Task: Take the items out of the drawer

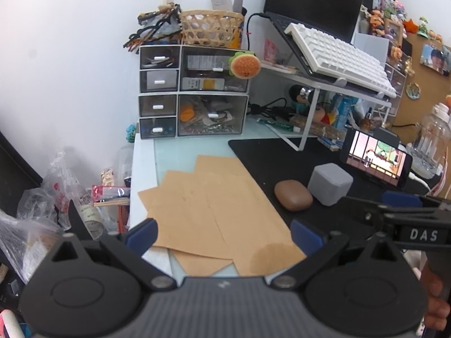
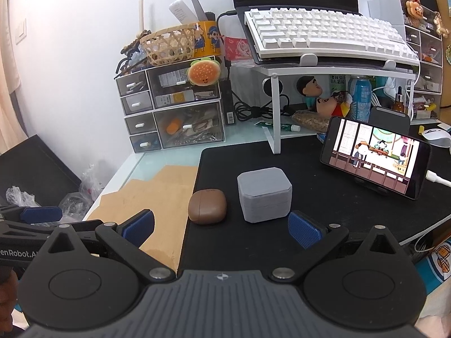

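Both claws — left claw, right claw — gape wide, empty; the drawer unit sits shut at the surface's far-left corner, nearer the left.

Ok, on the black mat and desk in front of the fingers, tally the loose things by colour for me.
Brown: 1, the rounded case
Grey: 1, the square box
Tan: 3 paper envelopes, overlapping, so the count is approximate
Total: 5

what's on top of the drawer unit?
On the drawer unit: a woven basket, a yellow cartoon cup behind it holding a white remote, and a dark tangled pile at left. Basket contents can't be made out.
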### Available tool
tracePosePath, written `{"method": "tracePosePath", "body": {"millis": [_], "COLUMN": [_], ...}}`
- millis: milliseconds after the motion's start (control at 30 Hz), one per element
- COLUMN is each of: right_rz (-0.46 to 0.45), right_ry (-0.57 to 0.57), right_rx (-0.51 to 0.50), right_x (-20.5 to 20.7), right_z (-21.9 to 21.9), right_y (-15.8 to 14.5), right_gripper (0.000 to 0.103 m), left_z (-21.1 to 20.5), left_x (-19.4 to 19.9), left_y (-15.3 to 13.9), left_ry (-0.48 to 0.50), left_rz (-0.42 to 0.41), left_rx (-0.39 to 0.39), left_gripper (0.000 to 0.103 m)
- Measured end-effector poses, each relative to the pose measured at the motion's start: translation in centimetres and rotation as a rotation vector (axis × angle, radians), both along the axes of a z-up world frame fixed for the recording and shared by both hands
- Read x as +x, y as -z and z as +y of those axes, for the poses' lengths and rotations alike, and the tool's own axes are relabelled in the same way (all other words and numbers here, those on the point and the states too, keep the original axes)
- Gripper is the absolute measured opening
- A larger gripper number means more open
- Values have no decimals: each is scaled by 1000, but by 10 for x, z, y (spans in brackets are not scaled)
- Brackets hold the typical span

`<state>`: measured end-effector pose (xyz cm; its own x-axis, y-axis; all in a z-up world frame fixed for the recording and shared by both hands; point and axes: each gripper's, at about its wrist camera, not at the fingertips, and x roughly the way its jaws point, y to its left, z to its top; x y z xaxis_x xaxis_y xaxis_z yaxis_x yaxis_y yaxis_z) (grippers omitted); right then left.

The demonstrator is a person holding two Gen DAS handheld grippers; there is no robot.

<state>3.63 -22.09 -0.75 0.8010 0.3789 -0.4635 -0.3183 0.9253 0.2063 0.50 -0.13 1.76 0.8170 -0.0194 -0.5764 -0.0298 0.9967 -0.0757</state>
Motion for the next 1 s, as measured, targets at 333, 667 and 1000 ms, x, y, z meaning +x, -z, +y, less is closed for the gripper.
{"method": "tracePosePath", "body": {"millis": [333,667,1000], "right_rz": [-3,-6,-9], "right_ry": [-4,-4,-4], "right_rx": [2,5,0], "right_x": [-2,-2,-3], "right_z": [-1,-1,0], "right_y": [0,-1,-1], "right_gripper": [103,103,103], "left_z": [-2,-2,2], "left_x": [-1,-2,-1], "left_y": [-4,-5,-9], "left_ry": [-8,-7,-14], "left_rz": [-10,-10,-18], "left_rx": [13,22,29], "left_gripper": [102,102,102]}}
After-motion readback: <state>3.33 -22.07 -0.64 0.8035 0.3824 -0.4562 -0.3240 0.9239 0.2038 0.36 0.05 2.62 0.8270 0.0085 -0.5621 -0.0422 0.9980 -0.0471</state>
